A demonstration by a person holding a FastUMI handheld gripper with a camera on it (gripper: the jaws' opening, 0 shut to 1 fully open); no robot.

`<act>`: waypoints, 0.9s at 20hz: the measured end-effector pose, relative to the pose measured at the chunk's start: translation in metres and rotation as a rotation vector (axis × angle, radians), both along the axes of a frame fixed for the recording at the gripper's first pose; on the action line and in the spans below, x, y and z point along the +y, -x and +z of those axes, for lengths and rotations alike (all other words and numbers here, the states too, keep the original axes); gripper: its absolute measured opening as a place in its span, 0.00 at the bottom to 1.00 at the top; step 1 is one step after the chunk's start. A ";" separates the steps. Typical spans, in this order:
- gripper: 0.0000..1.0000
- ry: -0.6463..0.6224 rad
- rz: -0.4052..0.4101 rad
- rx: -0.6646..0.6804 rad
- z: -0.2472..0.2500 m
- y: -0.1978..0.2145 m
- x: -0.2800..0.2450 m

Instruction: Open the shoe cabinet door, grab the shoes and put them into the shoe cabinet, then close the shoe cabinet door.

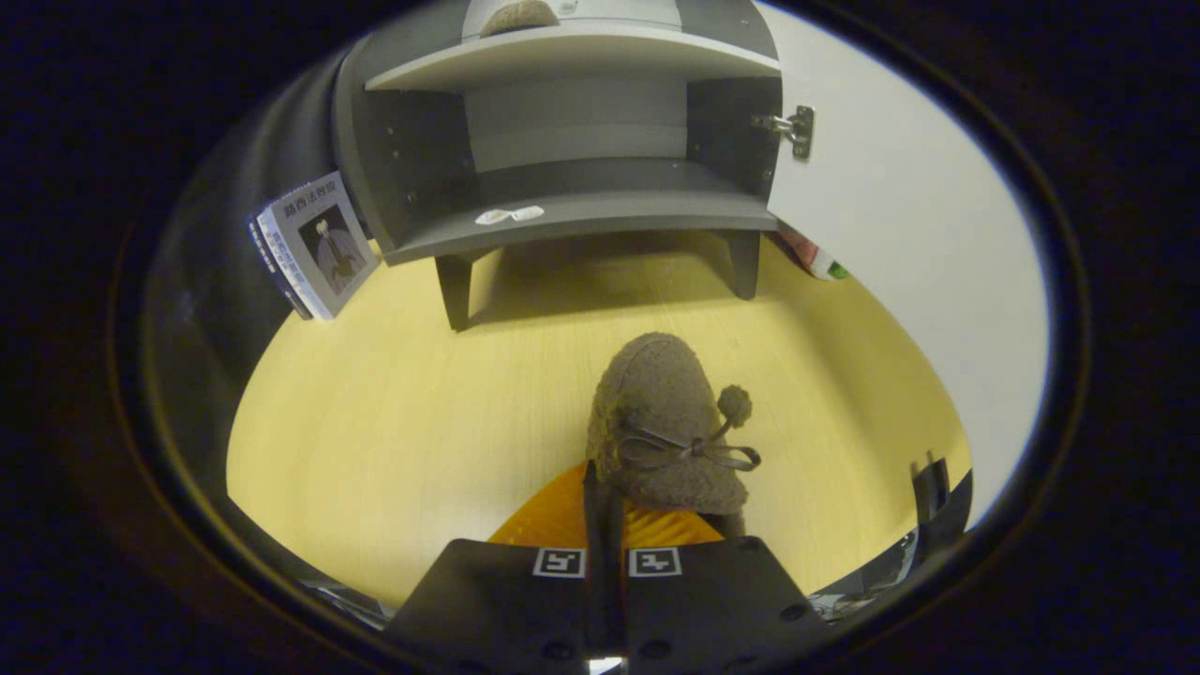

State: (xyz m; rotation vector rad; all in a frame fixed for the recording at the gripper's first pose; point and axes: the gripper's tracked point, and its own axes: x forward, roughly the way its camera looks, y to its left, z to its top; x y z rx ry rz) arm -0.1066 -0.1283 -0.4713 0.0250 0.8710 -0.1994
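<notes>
A brown fuzzy shoe (pixel 661 412) with a bow and a pom-pom hangs just ahead of my fingers, toe pointing toward the cabinet. My gripper (pixel 605 492) is shut on the shoe's near rim, its fingers pressed close together. The grey shoe cabinet (pixel 572 141) stands beyond the shoe on short legs, and its white door (pixel 900 216) is swung wide open to the right. Its lower shelf (pixel 600 211) holds only a small white scrap (pixel 509 215). A second brown shoe (pixel 520 17) rests on the shelf above.
The pale wooden floor (pixel 394 412) stretches between me and the cabinet. Books (pixel 314 246) lean against the wall left of the cabinet. A red and green object (pixel 816 258) peeks out behind the door's lower edge. Dark items (pixel 933 506) sit at my near right.
</notes>
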 end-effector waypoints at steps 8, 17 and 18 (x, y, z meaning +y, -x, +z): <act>0.03 0.113 0.012 -0.145 0.151 -0.030 0.009; 0.03 0.173 0.028 -0.342 0.293 -0.143 -0.011; 0.03 0.175 0.036 -0.359 0.302 -0.161 -0.014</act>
